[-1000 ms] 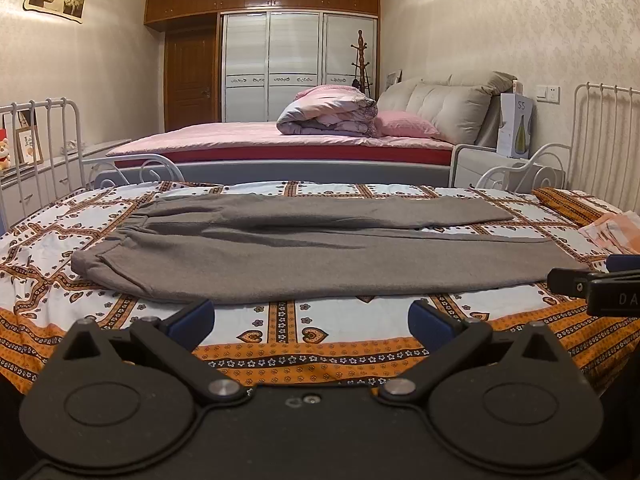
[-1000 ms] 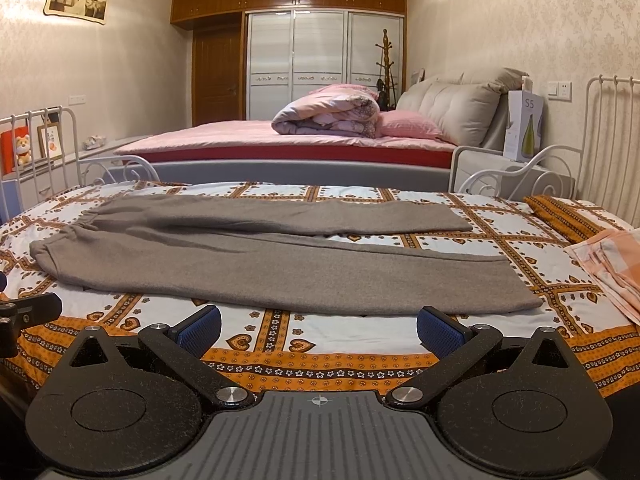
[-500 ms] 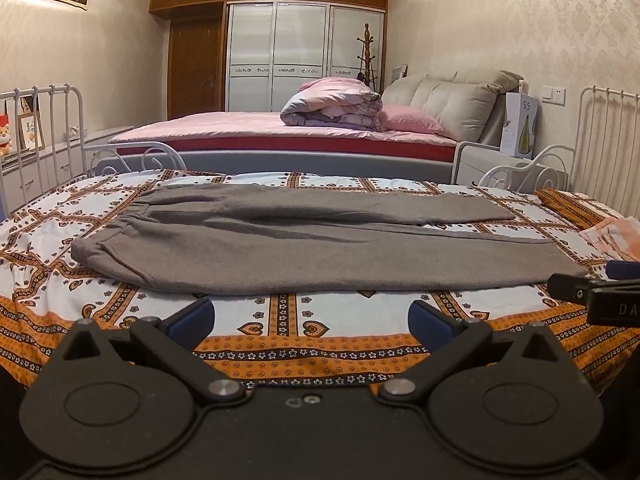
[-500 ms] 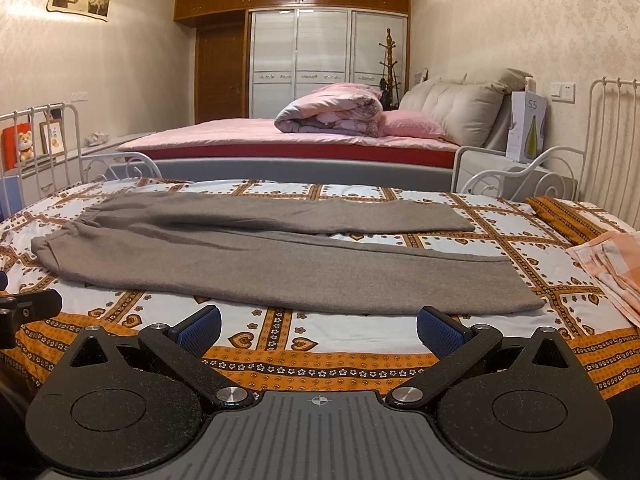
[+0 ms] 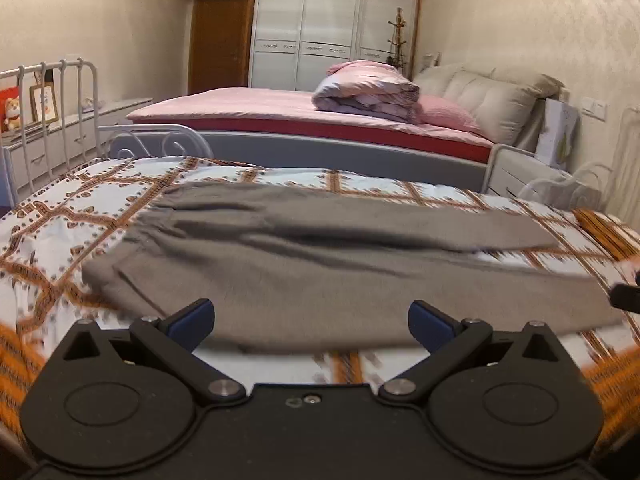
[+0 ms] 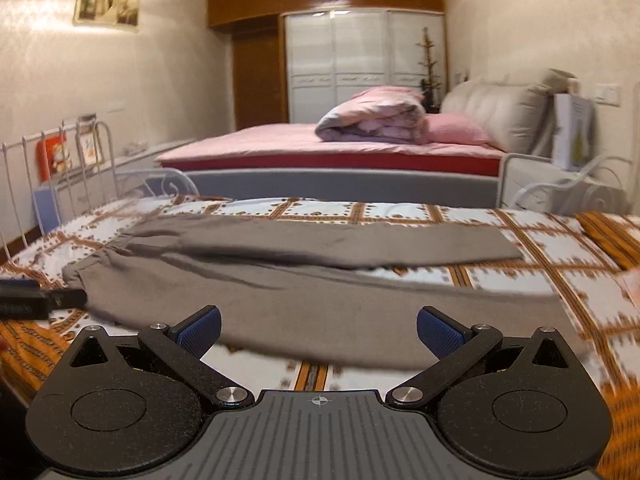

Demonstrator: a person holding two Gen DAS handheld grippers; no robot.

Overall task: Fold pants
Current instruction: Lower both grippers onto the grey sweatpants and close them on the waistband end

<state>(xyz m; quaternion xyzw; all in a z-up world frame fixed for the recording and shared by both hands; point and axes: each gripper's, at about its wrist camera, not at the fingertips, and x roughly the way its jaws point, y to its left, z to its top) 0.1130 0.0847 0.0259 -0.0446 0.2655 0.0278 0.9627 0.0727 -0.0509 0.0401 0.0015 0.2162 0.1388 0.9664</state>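
Grey pants (image 5: 328,264) lie flat across the patterned bedspread (image 5: 72,216), waistband toward the white metal bed rail (image 5: 52,92), 2 legs running away from that rail. The far leg lies straight; the near leg angles slightly away from it, a sliver of bedspread showing between them at the cuff end.

Left gripper (image 5: 311,322): held low and level at the near edge of the pants, pointing across them toward the pink bed (image 5: 304,120). Jaws spread wide, nothing between them. Its 2 blue pads (image 5: 192,320) frame the near hem of the near leg, on the waistband half of the pants. Whether the pads touch the cloth cannot be told; the near view is blurred.

Right gripper (image 6: 318,330): same low, level pose, also aimed across the pants toward the pink bed. Jaws fully apart and empty. Its blue pads (image 6: 438,330) sit at the near edge of the near leg, on the cuff half.

In the right wrist view, the tip of the left gripper (image 6: 40,300) shows beside the waistband corner of the pants. In the left wrist view, a dark piece of the right gripper (image 5: 626,298) shows near the cuff end of the pants.

A rolled pink quilt (image 6: 372,120) sits on the pink bed beyond the pants.
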